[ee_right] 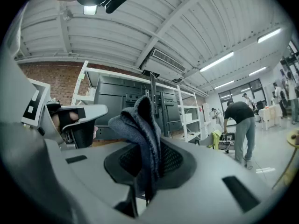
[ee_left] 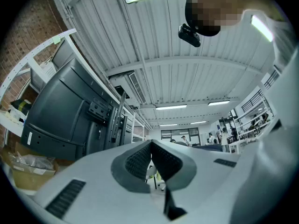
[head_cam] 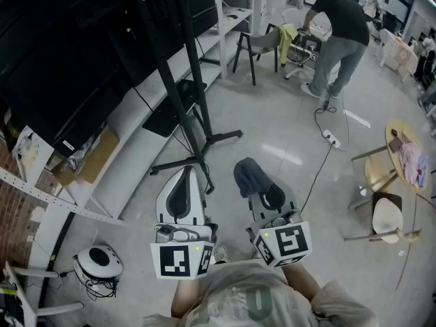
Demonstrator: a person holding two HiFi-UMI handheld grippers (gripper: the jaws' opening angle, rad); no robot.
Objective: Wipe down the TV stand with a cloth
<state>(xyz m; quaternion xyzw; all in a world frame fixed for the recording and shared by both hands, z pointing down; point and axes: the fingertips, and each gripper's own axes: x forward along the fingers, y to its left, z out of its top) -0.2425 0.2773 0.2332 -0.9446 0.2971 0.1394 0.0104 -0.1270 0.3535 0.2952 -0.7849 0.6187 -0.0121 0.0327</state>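
Observation:
The TV stand (head_cam: 170,70) is a black post on splayed floor legs (head_cam: 204,152), carrying a large dark TV (head_cam: 61,53) at the upper left. My right gripper (head_cam: 257,184) is shut on a dark grey cloth (head_cam: 245,172), which bunches up above the jaws (ee_right: 140,120). My left gripper (head_cam: 185,172) hangs beside it, shut with nothing between its pads (ee_left: 151,146). Both are held low over the floor, short of the stand's legs. In the right gripper view the stand (ee_right: 154,104) is straight ahead.
A low white shelf (head_cam: 136,114) runs under the TV, with a cardboard box (head_cam: 88,159) beside it. A round white device (head_cam: 99,261) sits on the floor at the left. A person (head_cam: 340,33), a chair (head_cam: 255,43), a power strip (head_cam: 332,138) and a wooden table (head_cam: 405,155) are to the right.

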